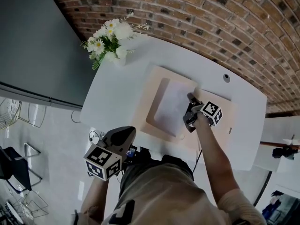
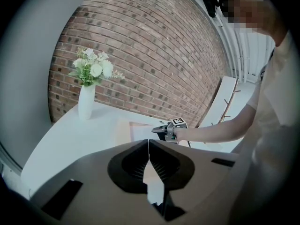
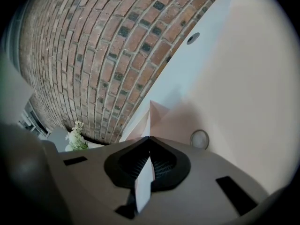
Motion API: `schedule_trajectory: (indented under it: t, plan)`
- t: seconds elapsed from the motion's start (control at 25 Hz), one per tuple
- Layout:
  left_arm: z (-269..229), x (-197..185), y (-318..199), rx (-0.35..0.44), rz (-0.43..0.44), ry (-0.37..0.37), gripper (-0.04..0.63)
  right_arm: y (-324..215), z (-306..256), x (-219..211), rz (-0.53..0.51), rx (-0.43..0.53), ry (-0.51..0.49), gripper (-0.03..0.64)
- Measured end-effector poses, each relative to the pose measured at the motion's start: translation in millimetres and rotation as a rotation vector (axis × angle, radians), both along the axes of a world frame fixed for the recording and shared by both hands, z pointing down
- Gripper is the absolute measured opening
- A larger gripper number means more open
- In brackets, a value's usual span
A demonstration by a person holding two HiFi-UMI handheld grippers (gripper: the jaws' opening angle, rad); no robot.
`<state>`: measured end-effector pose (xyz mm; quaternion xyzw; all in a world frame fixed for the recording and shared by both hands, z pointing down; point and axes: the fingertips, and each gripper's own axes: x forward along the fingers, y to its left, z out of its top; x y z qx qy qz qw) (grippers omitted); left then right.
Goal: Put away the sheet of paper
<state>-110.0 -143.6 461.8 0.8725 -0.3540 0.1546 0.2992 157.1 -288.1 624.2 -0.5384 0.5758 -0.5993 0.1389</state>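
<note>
Pinching the sheet of paper (image 1: 171, 108) by one edge, your right claw (image 3: 149, 141) may crease it; left claw (image 2: 148, 142) closed, empty.

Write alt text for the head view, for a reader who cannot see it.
Seen from above, the right gripper pinches the edge of a white sheet of paper lying in a pale beige rectangular tray on a white table. The left gripper is held low beside the table; white flowers stand at a far corner.

I'm looking into an office-like room, brick wall (image 1: 211, 13) running behind, white desk (image 1: 112, 93) carrying a cable port (image 1: 226, 78) and a vase of flowers (image 1: 108, 36), metal-framed chairs (image 1: 9, 165) standing alongside.
</note>
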Motion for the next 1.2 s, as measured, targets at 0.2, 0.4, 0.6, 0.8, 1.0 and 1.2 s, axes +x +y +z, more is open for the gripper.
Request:
schedule_trajectory:
  t: [0.2,0.4,0.6,0.8,1.0,1.2]
  plan:
    - [1.6,0.7,-0.5,-0.006,0.000,0.001,0.018,0.2,1.9,-2.4,-0.004,-0.006,-0.005,0.023]
    - [2.2,0.6,-0.9,-0.009,-0.002,0.002,0.018,-1.6,2.1,-4.6,-0.011,-0.008,-0.005,0.023]
    - [4.0,-0.2,-0.4,-0.018,-0.005,0.003,0.018,-1.9,3.4,-8.9,-0.014,-0.011,-0.013,0.023]
    - [5.0,-1.3,0.5,-0.020,-0.008,0.001,0.018,-3.1,3.8,-12.4,-0.017,-0.011,-0.014,0.023]
    - [5.6,-3.7,1.6,-0.023,-0.009,-0.005,0.018,-4.6,5.5,-16.5,-0.014,-0.005,-0.023,0.023]
    - [7.1,-5.1,3.0,-0.031,-0.008,-0.011,0.018,-6.1,7.1,-20.4,-0.012,-0.006,-0.031,0.023]
